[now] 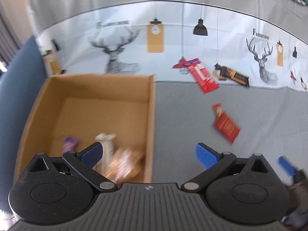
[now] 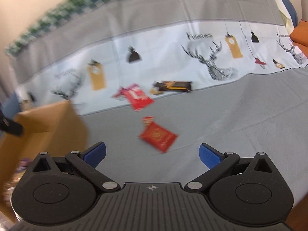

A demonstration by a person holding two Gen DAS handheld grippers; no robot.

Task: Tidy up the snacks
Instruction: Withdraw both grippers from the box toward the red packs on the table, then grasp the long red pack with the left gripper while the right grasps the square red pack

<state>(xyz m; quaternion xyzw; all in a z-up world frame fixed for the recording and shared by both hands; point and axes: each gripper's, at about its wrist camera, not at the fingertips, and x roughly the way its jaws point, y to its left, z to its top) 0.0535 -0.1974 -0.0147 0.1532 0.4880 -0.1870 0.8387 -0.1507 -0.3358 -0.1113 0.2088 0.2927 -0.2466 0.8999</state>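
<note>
Cardboard box [image 1: 100,115] sits on the left of a cloth-covered surface [image 1: 182,125], open top, with a few snacks lying in its near right corner: a pale wrapped piece [image 1: 106,146], an orange-brown packet [image 1: 125,165] and a small purple one [image 1: 69,144], all blurred so labels cannot be read. Left gripper [image 1: 150,154] hangs over the box's right wall, jaws spread wide, nothing between the blue pads [image 1: 207,156]; left pad is over the box contents, right pad over grey cloth. Right gripper [image 2: 152,153] likewise splayed and empty, over bare grey cloth just right of the box [image 2: 48,127]. Small red packet [image 2: 157,136] lies on the grey cloth just ahead of the right gripper, not touching it; same packet [image 1: 226,125] shows right of the box in the left view. Further back, a long red wrapper [image 2: 137,96] and a dark brown bar [image 2: 175,86] lie near each other on the white printed band of the cloth, well apart from the box. Both views motion-blurred. A blue tip of the right gripper [image 1: 286,165] shows at the right edge of the left view.
</note>
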